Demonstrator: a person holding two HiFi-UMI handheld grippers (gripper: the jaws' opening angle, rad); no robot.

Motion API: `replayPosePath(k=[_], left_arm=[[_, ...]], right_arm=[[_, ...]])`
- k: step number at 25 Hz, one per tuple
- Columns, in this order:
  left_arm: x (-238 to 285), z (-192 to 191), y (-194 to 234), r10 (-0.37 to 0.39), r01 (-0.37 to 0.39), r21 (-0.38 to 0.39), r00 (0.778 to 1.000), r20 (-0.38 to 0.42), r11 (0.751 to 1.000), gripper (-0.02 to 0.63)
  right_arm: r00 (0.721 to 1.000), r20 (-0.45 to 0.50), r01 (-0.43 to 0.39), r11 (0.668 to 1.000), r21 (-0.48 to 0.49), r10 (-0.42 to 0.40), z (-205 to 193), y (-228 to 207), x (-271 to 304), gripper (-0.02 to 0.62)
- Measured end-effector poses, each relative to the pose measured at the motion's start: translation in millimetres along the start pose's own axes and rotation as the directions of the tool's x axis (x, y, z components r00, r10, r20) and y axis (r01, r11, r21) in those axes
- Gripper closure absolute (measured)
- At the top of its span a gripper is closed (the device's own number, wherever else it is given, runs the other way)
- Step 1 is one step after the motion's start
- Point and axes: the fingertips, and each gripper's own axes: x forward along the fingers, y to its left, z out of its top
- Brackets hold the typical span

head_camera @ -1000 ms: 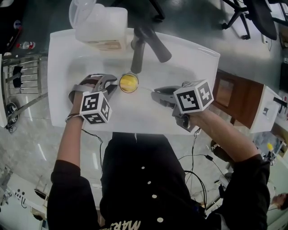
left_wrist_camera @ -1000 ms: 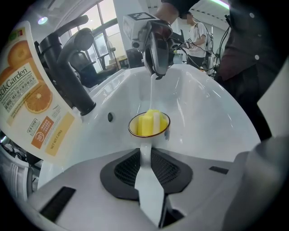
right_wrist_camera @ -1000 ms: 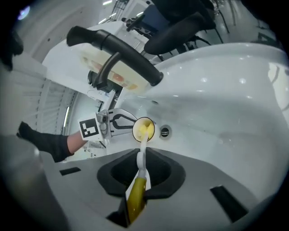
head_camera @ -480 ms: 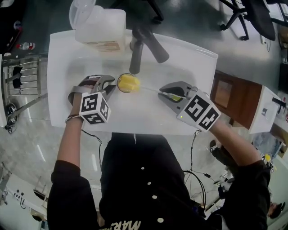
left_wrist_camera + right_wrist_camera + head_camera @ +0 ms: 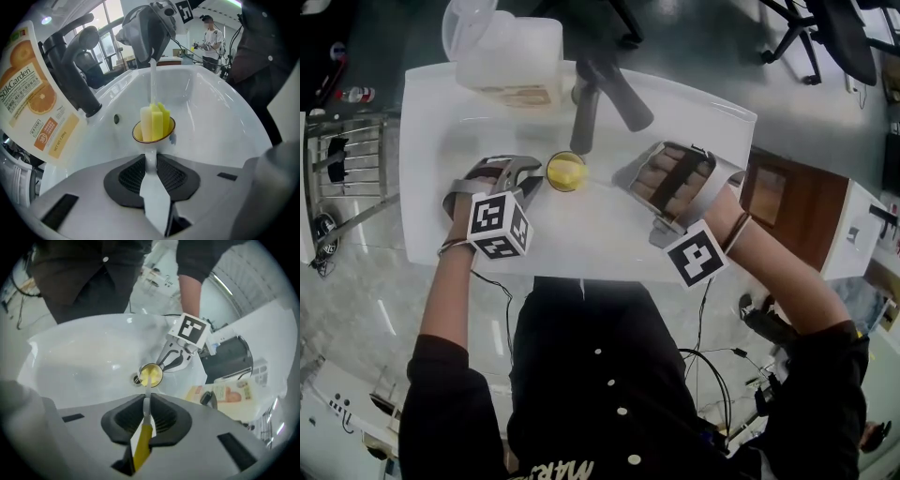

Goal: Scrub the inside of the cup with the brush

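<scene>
A small cup [image 5: 565, 172] with a yellow inside stands in the white sink [image 5: 675, 112]. My left gripper [image 5: 534, 184] is shut on the cup's white handle [image 5: 150, 161], just left of the cup. The brush's yellow sponge head [image 5: 156, 121] sits inside the cup [image 5: 153, 133]. Its thin white shaft [image 5: 152, 79] runs up to my right gripper [image 5: 149, 44]. That right gripper [image 5: 623, 184], right of the cup, is shut on the brush's white and yellow handle [image 5: 142, 437]. In the right gripper view the cup [image 5: 150, 375] lies just ahead, with the left gripper [image 5: 174, 357] behind it.
A dark faucet [image 5: 602, 89] reaches over the sink's far side. A translucent jug with an orange label [image 5: 508, 52] stands at the back left. A wire rack [image 5: 342, 159] is on the left and a wooden cabinet [image 5: 792, 202] on the right. A drain hole [image 5: 116, 119] is near the cup.
My right gripper has rolled over at the wrist, so its marker cube swung down toward the person, and it moved nearer the cup. The left gripper and cup stayed put.
</scene>
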Motion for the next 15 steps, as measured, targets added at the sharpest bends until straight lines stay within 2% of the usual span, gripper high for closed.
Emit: replayPosePath(k=[2,4,12,15], left_arm=[[0.6,-0.1,0.5,-0.001,0.001,-0.002,1.0,-0.001,1.0,0.511],[1.2,-0.6,0.6,-0.001,0.001,-0.002,1.0,-0.003,1.0,0.511],[0.5,-1.3,-0.1,0.001,-0.001,-0.002,1.0,-0.006,1.0,0.511],[0.3,-2.0,-0.2,0.0,0.0,-0.004,1.0,-0.008,1.0,0.511]], right_arm=[[1.0,-0.006,-0.002,0.997,-0.082,0.002,1.3,1.0,7.2,0.546],[1.0,-0.005,-0.006,0.993,-0.12,0.005,2.2,2.0,13.4,0.546],[1.0,-0.003,-0.015,0.985,-0.173,0.015,6.5,3.5,32.4,0.548],[0.999,0.001,-0.033,0.988,-0.152,0.033,6.5,3.3,35.0,0.548]])
